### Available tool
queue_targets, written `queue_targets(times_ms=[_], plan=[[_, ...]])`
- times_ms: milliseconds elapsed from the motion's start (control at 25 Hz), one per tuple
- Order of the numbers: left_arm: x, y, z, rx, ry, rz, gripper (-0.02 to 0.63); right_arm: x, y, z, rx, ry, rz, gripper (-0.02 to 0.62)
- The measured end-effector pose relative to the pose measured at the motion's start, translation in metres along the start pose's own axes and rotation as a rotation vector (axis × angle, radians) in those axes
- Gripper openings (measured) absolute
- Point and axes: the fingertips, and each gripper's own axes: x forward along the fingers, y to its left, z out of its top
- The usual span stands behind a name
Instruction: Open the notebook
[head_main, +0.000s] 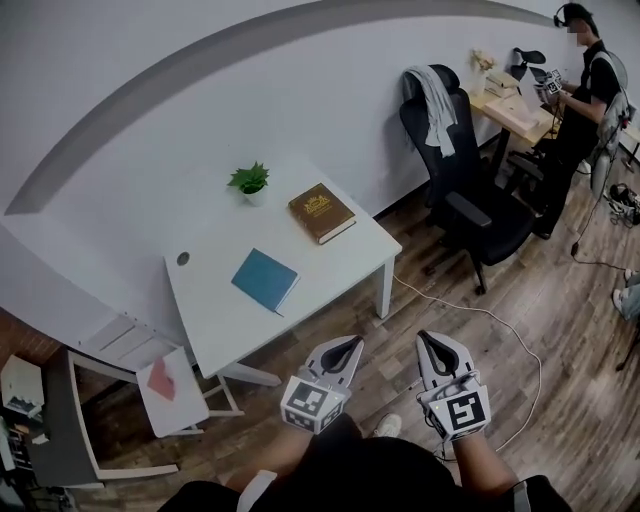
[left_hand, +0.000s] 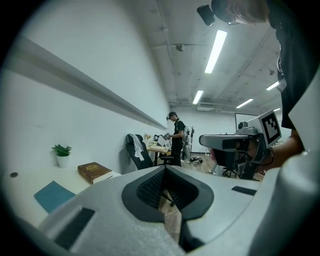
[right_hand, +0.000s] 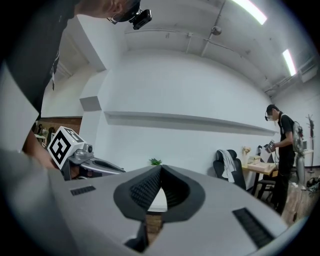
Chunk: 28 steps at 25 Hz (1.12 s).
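Note:
The blue notebook (head_main: 265, 280) lies closed on the white table (head_main: 215, 310), near its middle; in the left gripper view the notebook (left_hand: 52, 195) shows at the lower left. Both grippers hang over the wooden floor in front of the table, well apart from the notebook. My left gripper (head_main: 348, 345) is shut with nothing in it, its tips meeting in its own view (left_hand: 165, 167). My right gripper (head_main: 428, 340) is beside it, also shut and empty (right_hand: 161, 167).
A closed brown book (head_main: 321, 212) and a small potted plant (head_main: 250, 182) stand at the table's far side. A black office chair (head_main: 470, 190) stands to the right, and a person (head_main: 580, 110) is at another desk beyond it. A white cable (head_main: 500, 320) runs across the floor.

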Motion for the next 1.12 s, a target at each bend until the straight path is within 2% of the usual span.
queue_targets(times_ms=[120, 360, 760, 1000, 1120], plan=[[0.006, 0.016, -0.003, -0.004, 0.004, 0.043, 0.006, 0.02, -0.005, -0.003, -0.015, 0.007, 0.056, 0.002], [0.013, 0.06, -0.002, -0.012, 0.006, 0.11, 0.006, 0.079, -0.001, -0.005, 0.029, 0.031, 0.139, 0.002], [-0.002, 0.175, 0.002, -0.023, -0.005, 0.242, 0.006, 0.205, 0.042, 0.006, -0.029, 0.014, 0.292, 0.002], [-0.021, 0.228, 0.008, -0.034, -0.02, 0.293, 0.006, 0.26, 0.071, 0.012, -0.058, 0.011, 0.35, 0.002], [-0.031, 0.25, 0.014, -0.019, -0.037, 0.313, 0.006, 0.283, 0.083, 0.016, -0.038, 0.008, 0.353, 0.002]])
